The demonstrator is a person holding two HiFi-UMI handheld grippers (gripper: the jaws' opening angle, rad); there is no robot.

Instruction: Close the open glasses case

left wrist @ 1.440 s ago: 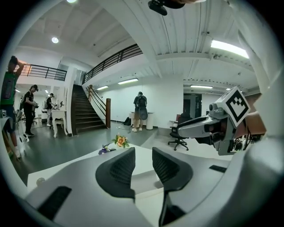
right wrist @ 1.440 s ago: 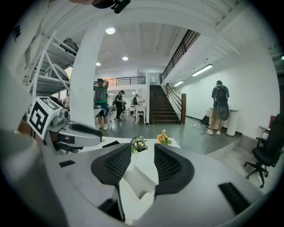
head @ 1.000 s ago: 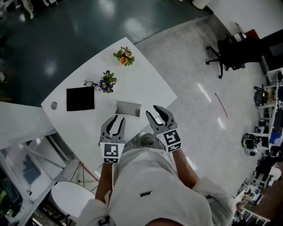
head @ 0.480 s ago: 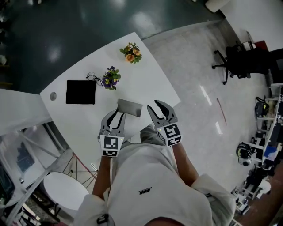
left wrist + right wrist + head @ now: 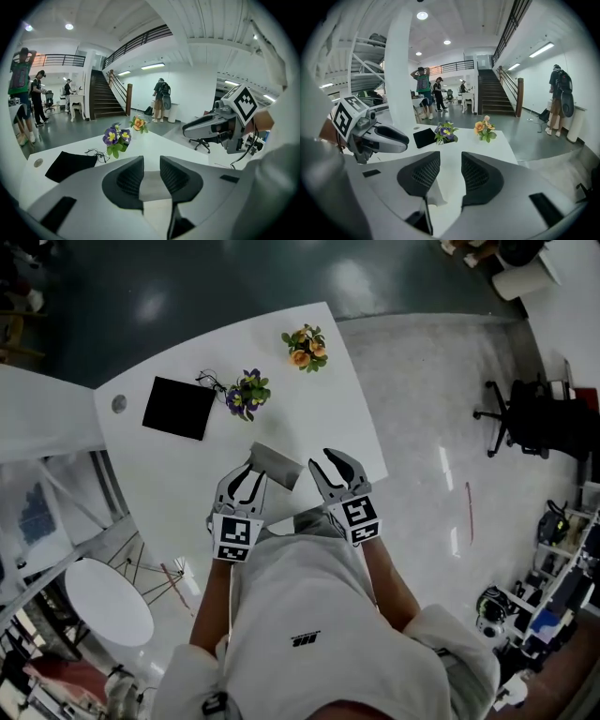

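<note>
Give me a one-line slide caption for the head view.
Left gripper and right gripper, both open, flank the grey glasses case at the near edge of the white table.

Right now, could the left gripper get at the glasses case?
Probably yes. The left gripper has its jaws apart just short of the glasses case, which lies straight ahead on the table, with nothing between them.

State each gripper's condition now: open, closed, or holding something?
Left gripper: open, holding nothing.
Right gripper: open, holding nothing.
</note>
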